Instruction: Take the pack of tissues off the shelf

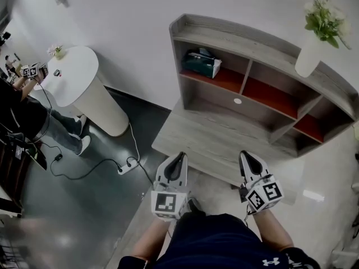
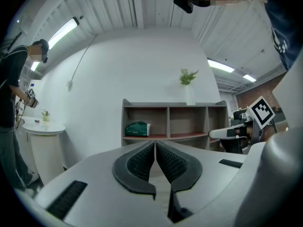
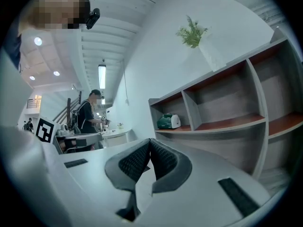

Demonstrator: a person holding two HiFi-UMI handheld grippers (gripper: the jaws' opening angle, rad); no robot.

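Currently green tissue pack (image 1: 202, 64) w/ white end in shelf's (image 1: 241, 33) left compartment; left gripper (image 1: 180, 155), right gripper (image 1: 245, 155) clenched empty.

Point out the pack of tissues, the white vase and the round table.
pack of tissues (image 1: 202, 64), head view, its green side.
white vase (image 1: 308, 58), head view, middle of its body.
round table (image 1: 77, 78), head view, bare part of its top.

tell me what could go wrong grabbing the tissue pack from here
Both the left gripper and right gripper are shut; unopened, either might shove the tissue pack deeper into its compartment. That compartment is low-roofed, so a jaw could catch the top board of the shelf. A hard bump might rock the vase above.
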